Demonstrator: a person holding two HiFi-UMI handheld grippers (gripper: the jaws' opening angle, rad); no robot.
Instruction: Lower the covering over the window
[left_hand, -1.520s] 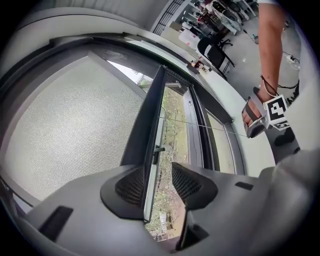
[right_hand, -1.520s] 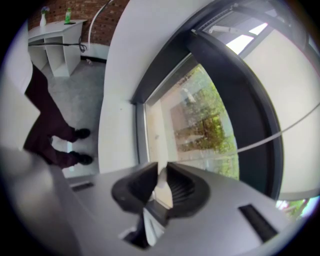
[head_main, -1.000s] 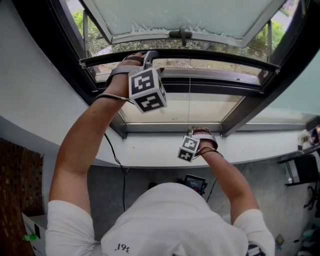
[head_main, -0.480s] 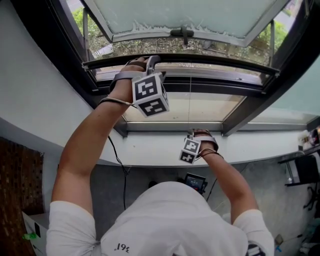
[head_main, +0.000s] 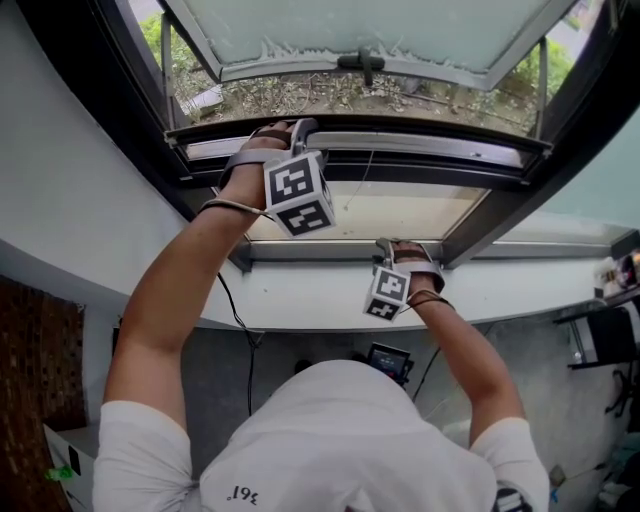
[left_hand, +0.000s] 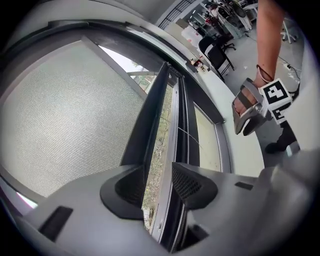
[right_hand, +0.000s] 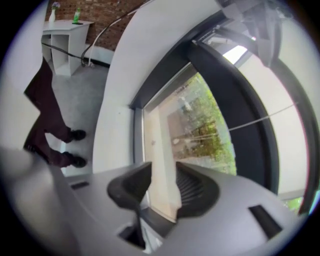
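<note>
the covering, a grey mesh screen (left_hand: 55, 115), is standing partly drawn. its dark bottom bar (left_hand: 150, 120) is lying well above the window sill (head_main: 300, 295), with its long axis running parallel to the sill across the whole opening. the glass between bar and sill is showing uncovered.

the left claw (left_hand: 157, 177) is clamping the bar well above the sill, toward the sill's left end, with one jaw on each side of the bar, as far as the left gripper view is showing. the right claw (right_hand: 162, 175) is hanging just above the sill, near its middle. its jaws have just been opening and are standing apart. nothing is sitting between them; only a pale frame edge is showing behind the gap. a thin cord (right_hand: 260, 119) is running down from the bar toward the sill, passing beside the right claw without touching it.

the coming move is judged to be a straight pull toward the sill, at right angles to the bar's long axis. the left hand is the nearer one, being already on the bar. because that grip is sitting off-centre, the bar is likely to be tilting in its side channels, so the right claw is probably needing to take the cord or the bar's middle. the room between bar and sill is looking open, bounded by the dark frame at both sill ends. the sill is acting as the end stop, and the right hand is standing in the bar's path.
</note>
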